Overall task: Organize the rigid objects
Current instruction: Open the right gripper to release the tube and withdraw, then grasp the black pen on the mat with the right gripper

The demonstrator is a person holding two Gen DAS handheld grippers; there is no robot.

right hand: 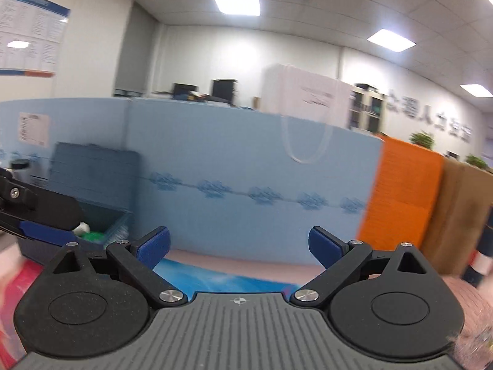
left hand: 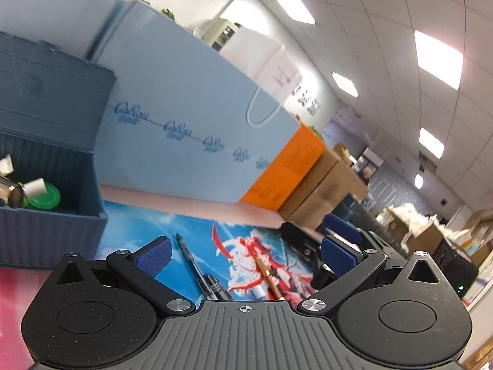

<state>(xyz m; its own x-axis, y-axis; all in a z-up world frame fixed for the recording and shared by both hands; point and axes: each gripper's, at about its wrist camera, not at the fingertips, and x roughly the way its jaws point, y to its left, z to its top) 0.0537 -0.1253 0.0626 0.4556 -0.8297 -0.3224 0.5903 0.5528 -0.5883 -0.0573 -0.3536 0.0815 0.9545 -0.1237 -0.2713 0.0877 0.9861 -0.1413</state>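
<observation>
Tongs both gaping, nothing between: left tongs (left hand: 245, 254) low over pen (left hand: 197, 269) and gold stick (left hand: 268, 273) on mid-worktop mat (left hand: 191, 231), likely lining up a pick; right tongs (right hand: 238, 245) empty. Bin (left hand: 89, 185) at left edge, lid up, partly filled.

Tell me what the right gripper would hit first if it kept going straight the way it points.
Probably the light blue panel straight ahead; nothing shows between the open right gripper and it, though depth is hard to judge.
</observation>
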